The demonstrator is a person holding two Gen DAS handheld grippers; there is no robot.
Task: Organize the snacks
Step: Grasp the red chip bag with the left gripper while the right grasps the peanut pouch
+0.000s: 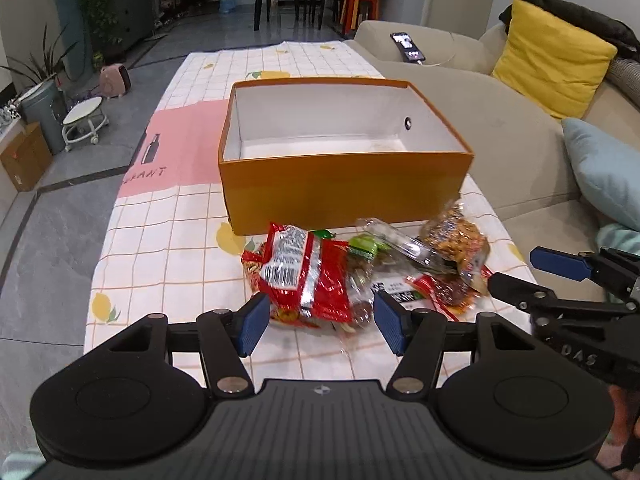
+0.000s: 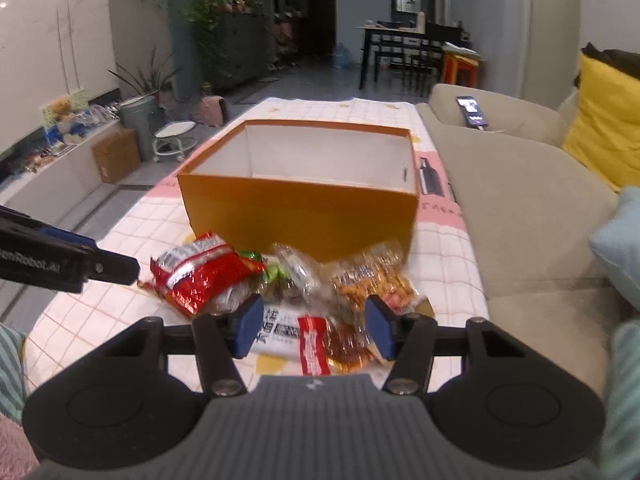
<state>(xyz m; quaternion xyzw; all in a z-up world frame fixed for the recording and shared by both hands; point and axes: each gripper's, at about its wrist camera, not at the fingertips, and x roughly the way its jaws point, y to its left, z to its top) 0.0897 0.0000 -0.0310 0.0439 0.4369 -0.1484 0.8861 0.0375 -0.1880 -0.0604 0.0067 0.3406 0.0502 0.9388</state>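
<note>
Orange box is sitting open and bare inside on the checked cloth, and the snacks are lying heaped just in front of it. Left gripper is hovering low over the red packet, jaws parted on either side of it, pads not pressing as far as the near edge shows. Right gripper is straddling the white bar and a red-banded pack, jaws apart and not yet clamping, though the blur is making contact hard to judge. Amber crunchy bag is leaning near the box wall, with a clear wrapper beside it. Sofa is running along the right.
</note>
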